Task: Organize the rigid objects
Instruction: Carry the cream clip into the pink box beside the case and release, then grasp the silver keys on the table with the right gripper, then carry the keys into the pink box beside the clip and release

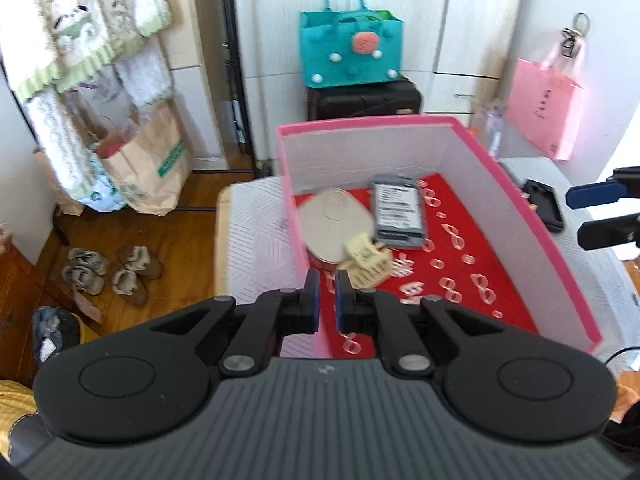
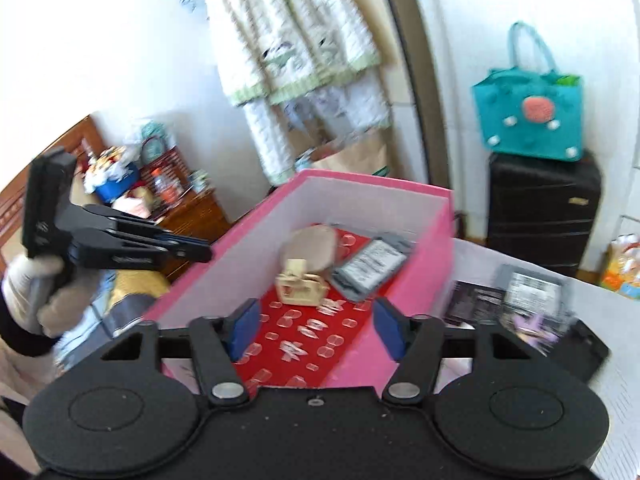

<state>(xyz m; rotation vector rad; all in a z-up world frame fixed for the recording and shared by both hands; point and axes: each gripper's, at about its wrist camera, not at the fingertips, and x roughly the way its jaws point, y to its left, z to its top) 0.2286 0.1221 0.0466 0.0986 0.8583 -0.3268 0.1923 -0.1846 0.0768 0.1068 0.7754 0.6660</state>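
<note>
While the pink box (image 1: 520,216) stood on the white patterned surface (image 1: 256,240), three things were seen lying on its red lining: a round beige tin (image 1: 330,226), a grey packet with a printed label (image 1: 398,210) just beside it, and a cream hair claw (image 1: 366,258) resting against the tin's near edge. The left gripper (image 1: 327,280) was held above the box's near corner with its jaws drawn almost together and nothing between them. The right gripper (image 2: 314,326) was kept over the near wall of the box, its jaws spread wide and empty; only the lining was seen through the gap. A black flat case (image 1: 544,204) was left on the surface outside the box, just beside its right wall, and further dark packets (image 2: 508,300) were seen lying there too, blurred. A teal bag (image 1: 352,48) was set on a black suitcase (image 1: 364,100) behind the box. In the right wrist view a white-gloved hand (image 2: 32,284) was seen around the left gripper's handle.
</note>
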